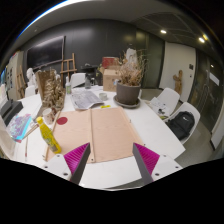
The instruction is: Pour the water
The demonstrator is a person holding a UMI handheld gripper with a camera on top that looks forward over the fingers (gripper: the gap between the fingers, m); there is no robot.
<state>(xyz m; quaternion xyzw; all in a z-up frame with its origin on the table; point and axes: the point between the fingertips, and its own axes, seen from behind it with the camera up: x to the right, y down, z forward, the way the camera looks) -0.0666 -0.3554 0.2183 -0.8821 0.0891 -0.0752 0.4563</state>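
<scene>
My gripper [108, 166] is open and empty, held above the near part of a white table [150, 125]. Its two fingers [78, 156] with magenta pads stand wide apart, with nothing between them. A tan mat [95, 132] lies on the table just beyond the fingers. A clear glass vessel [53, 98] with dried stems in it stands at the far left of the mat. A brown pot with a dried plant [128, 88] stands at the far right of the mat. I cannot make out a bottle or a cup.
A yellow object [47, 136] lies left of the mat, and blue items [20, 126] lie further left. Papers [88, 99] lie between the vessel and the pot. White chairs [168, 102] and a black bag [182, 124] stand to the right.
</scene>
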